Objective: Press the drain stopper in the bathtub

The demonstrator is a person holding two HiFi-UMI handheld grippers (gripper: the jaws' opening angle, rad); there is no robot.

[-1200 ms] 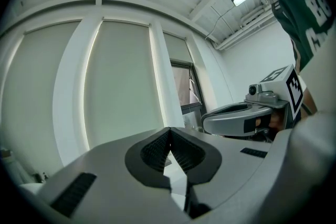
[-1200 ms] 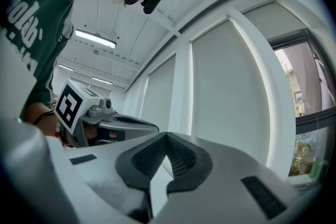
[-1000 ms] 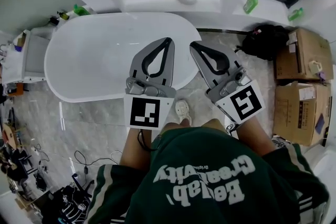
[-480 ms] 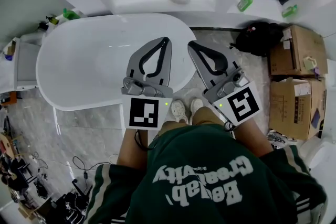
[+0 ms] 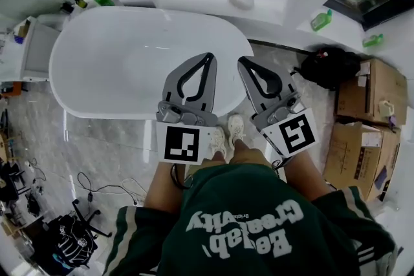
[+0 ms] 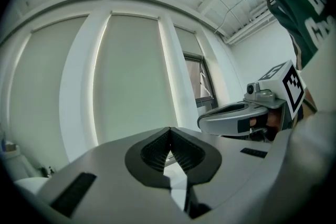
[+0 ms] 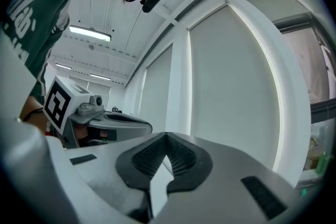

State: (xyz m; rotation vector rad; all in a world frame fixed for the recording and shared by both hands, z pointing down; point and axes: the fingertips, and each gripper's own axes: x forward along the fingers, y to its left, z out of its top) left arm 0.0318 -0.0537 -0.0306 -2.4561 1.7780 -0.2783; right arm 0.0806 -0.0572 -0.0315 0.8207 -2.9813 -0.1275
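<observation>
The white oval bathtub fills the upper left of the head view; I cannot make out a drain stopper on its pale inside. My left gripper is held level with its tip over the tub's right end, jaws shut and empty. My right gripper is beside it, just past the tub's right rim, also shut on nothing. In the left gripper view the left gripper has its pads closed in front of tall window panels, with the right gripper alongside. The right gripper shows the same, with the left gripper at its left.
A window ledge behind the tub bears a white oval dish and green bottles. A black bag and cardboard boxes stand at the right. Cables lie on the marble floor at the left. My shoes touch the tub's base.
Both grippers have sunk a little and come closer to the tub's right end. The feet have stepped up to the tub. The jaws stayed shut.
</observation>
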